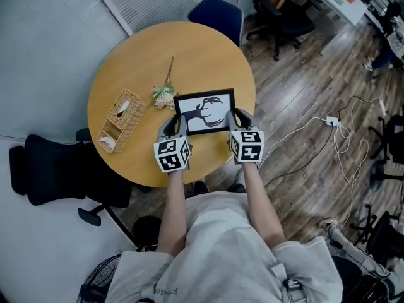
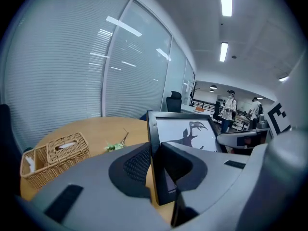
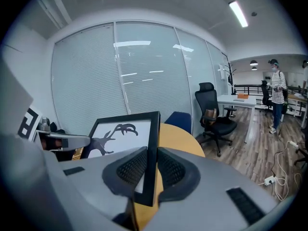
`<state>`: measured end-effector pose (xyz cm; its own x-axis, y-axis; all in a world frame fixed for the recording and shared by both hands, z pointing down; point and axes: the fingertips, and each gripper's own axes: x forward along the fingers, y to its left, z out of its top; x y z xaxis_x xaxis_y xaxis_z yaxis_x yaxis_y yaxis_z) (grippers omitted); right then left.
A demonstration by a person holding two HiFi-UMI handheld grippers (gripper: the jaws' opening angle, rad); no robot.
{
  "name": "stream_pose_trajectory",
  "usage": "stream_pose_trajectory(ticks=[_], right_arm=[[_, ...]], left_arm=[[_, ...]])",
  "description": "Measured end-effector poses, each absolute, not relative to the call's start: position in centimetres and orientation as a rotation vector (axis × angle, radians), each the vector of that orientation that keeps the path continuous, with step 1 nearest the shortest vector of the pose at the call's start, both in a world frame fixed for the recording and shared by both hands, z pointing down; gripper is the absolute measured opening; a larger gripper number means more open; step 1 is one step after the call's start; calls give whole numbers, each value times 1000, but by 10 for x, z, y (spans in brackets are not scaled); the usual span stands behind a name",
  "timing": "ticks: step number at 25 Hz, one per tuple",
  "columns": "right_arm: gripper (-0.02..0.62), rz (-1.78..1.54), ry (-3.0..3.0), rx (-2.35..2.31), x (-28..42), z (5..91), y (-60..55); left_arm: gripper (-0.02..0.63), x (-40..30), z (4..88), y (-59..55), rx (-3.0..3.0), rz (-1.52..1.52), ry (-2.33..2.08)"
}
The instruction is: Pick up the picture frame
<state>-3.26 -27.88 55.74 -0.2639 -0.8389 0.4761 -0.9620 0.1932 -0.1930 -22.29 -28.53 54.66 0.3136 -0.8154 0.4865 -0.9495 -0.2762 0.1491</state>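
The picture frame [image 1: 204,111] is black with a dark antlered silhouette on white, and it hangs tilted above the round wooden table [image 1: 126,68]. My left gripper [image 1: 176,129] is shut on the frame's left edge [image 2: 155,143]. My right gripper [image 1: 236,122] is shut on its right edge [image 3: 153,143]. In the left gripper view [image 2: 158,174] the pads clamp the black border from both sides. In the right gripper view [image 3: 148,171] the mesh pads press either side of the thin edge.
A wicker tissue box [image 1: 121,119] lies on the table's left part, and a dried flower sprig [image 1: 165,93] rests just left of the frame. A blue chair [image 1: 216,13] stands beyond the table and a black chair [image 1: 57,169] at its left. Cables [image 1: 341,131] trail across the wooden floor.
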Motion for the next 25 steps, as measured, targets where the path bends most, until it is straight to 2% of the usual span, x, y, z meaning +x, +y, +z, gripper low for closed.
stream_pose_trajectory(ticks=[14, 25], right_arm=[[74, 477, -2383, 1777, -37, 467, -291], [75, 442, -2442, 1731, -41, 448, -288]], left_arm=[[87, -228, 453, -292, 2313, 298, -1691], [87, -231, 435, -285, 2323, 265, -1728]])
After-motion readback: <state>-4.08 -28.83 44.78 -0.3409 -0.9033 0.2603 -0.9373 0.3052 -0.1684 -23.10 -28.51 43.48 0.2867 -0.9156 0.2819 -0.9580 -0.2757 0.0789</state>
